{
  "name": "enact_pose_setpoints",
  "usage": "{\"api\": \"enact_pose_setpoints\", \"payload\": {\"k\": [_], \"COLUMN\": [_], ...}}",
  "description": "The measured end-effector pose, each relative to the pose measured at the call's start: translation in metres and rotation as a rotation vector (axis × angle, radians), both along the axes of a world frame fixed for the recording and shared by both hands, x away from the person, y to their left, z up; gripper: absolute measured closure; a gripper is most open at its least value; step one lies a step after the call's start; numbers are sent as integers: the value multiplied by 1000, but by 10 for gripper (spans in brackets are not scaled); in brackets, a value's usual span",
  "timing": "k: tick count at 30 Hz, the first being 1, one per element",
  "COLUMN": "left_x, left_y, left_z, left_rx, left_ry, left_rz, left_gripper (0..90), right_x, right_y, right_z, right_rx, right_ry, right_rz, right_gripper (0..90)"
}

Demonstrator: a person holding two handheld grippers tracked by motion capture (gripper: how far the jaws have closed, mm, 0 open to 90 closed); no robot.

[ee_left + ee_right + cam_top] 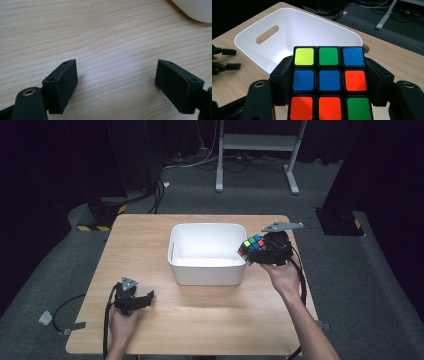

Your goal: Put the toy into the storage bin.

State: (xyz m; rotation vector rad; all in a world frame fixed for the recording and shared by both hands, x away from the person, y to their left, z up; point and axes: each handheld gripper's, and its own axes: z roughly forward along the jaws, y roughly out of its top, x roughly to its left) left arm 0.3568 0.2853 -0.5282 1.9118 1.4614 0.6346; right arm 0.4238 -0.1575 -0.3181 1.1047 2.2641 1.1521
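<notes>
The left gripper [116, 83] looks down along its two black jaws at the table [100, 37], a pale wood surface with grain running nearly level across the frame. The jaws stand wide apart with nothing but bare wood between them. Each jaw is a flat block with small screw holes along its top edge; a brass-ringed hole sits on the arm at the lower left corner. At the upper right corner, the rounded white edge of a bin [193, 10] rests on the table, well apart from the jaws.
</notes>
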Motion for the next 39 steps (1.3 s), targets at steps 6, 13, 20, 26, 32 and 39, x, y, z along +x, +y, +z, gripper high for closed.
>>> {"api": "enact_pose_setpoints", "payload": {"k": [6, 13, 20, 26, 32, 39], "left_x": [0, 0, 0, 0, 0, 0], "left_y": [0, 0, 0, 0, 0, 0], "left_z": [0, 0, 0, 0, 0, 0], "left_rx": [0, 0, 0, -2, 0, 0], "left_ry": [0, 0, 0, -1, 0, 0], "left_rz": [0, 0, 0, 1, 0, -1], "left_gripper": [183, 184, 184, 184, 183, 183], "right_x": [7, 15, 23, 31, 38, 44], "right_y": [13, 28, 41, 53, 62, 74], "right_z": [4, 4, 4, 2, 0, 0], "right_rx": [-5, 0, -11, -17, -11, -21], "right_ry": [6, 13, 25, 37, 49, 54], "right_rz": [11, 36, 45, 46, 52, 60], "right_gripper": [339, 340, 339, 339, 340, 340]}}
